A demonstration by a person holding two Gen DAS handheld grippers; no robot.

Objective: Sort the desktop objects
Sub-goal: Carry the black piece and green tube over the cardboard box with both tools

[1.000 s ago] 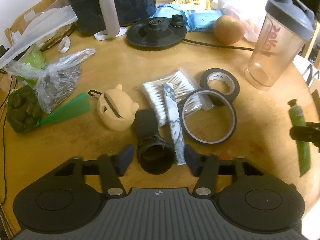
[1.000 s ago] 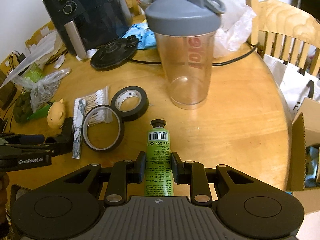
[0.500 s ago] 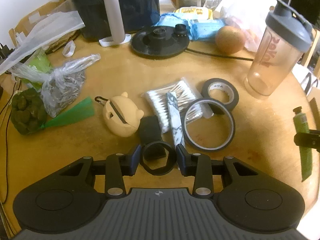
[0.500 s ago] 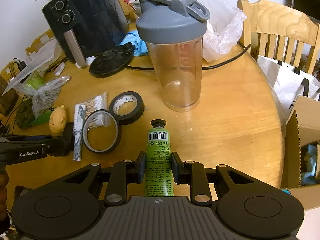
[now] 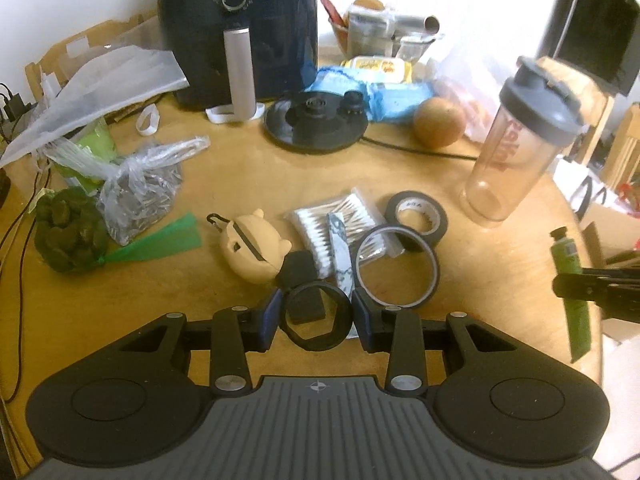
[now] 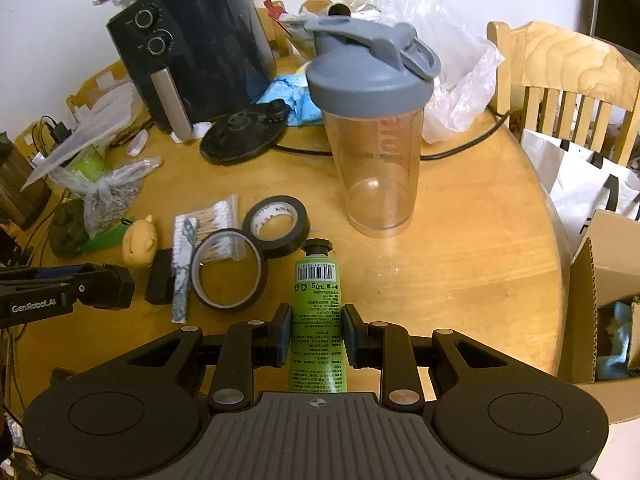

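The left wrist view sits low over the near edge of the wooden table (image 5: 400, 168), looking forward along the left gripper (image 5: 316, 314) toward the air fryer (image 5: 240, 28) at the far wall. The right wrist view looks along the right gripper (image 6: 316, 334) from the table's right side, angled a little leftward, with the shaker bottle (image 6: 376, 128) close ahead. Both views share the middle clutter: the tape rolls (image 5: 418, 216), the cotton swabs (image 5: 336, 220). Each view catches the other gripper at its outer edge.
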